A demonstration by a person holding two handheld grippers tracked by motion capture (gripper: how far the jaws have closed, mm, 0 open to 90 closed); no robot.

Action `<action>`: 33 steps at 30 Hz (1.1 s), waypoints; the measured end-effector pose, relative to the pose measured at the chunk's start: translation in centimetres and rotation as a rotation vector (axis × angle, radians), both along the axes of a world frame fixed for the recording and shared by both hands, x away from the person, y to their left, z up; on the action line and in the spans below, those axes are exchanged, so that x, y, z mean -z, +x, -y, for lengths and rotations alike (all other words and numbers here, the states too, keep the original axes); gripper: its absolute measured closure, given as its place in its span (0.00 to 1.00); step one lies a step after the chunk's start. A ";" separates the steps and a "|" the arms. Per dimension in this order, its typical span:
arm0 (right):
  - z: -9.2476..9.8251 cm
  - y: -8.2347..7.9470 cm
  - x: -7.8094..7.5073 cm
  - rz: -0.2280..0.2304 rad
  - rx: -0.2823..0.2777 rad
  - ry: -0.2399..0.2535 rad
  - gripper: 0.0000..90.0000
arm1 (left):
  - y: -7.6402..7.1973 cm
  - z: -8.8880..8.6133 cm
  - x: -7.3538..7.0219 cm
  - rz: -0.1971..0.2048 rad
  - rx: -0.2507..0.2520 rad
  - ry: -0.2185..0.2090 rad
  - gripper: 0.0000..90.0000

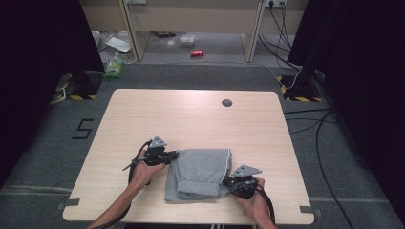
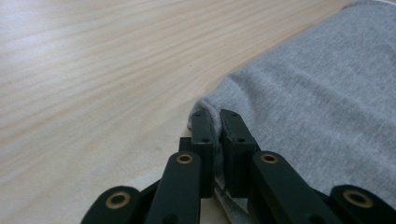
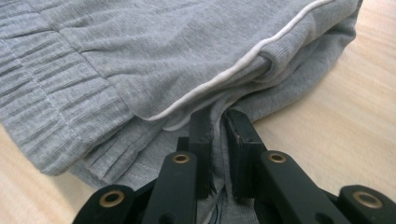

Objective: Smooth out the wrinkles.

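A folded grey garment [image 1: 200, 172] with a ribbed elastic band and thin white piping lies on the near half of the wooden table [image 1: 191, 119]. My left gripper [image 1: 171, 156] sits at the garment's left edge; in the left gripper view its jaws are shut on a fold of the grey fabric [image 2: 299, 102] at that edge, the gripper [image 2: 215, 119] resting low on the wood. My right gripper [image 1: 228, 181] is at the garment's near right side, and in the right gripper view it [image 3: 218, 119] is pinched on the grey cloth [image 3: 140, 60] just below the white piping [image 3: 233, 67].
A dark round grommet [image 1: 227, 102] is set in the table's far side. Beyond the table, on the floor, lie a red can [image 1: 197, 53], a green bottle [image 1: 113, 67] and cables [image 1: 315, 119]. Dark curtains hang at both sides.
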State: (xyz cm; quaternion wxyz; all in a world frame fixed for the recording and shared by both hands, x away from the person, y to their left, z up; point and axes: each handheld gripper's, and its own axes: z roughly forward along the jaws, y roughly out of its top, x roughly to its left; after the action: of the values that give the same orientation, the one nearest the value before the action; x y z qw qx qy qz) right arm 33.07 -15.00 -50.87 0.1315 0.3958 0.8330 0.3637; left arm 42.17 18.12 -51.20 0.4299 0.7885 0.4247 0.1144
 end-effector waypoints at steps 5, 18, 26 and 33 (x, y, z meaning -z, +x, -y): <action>-0.6 0.9 0.1 0.010 0.004 0.000 0.91 | 1.1 -0.2 0.0 0.001 -0.030 0.006 0.94; -2.2 4.6 0.2 0.038 0.029 -0.001 0.91 | 4.8 -1.4 -0.4 -0.029 -0.106 -0.002 0.94; -3.0 6.9 0.3 0.045 0.049 -0.003 0.91 | 7.4 -1.3 -0.4 -0.045 -0.166 -0.004 0.94; -3.3 8.6 0.3 0.045 0.074 0.004 0.91 | 9.0 -1.5 -0.3 -0.064 -0.203 -0.023 0.94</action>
State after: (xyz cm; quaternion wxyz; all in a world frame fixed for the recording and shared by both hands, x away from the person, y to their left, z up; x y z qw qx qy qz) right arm 41.70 -11.72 -51.20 0.1627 0.4185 0.8137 0.3692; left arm 51.22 19.62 -50.91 0.4112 0.7396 0.5174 0.1273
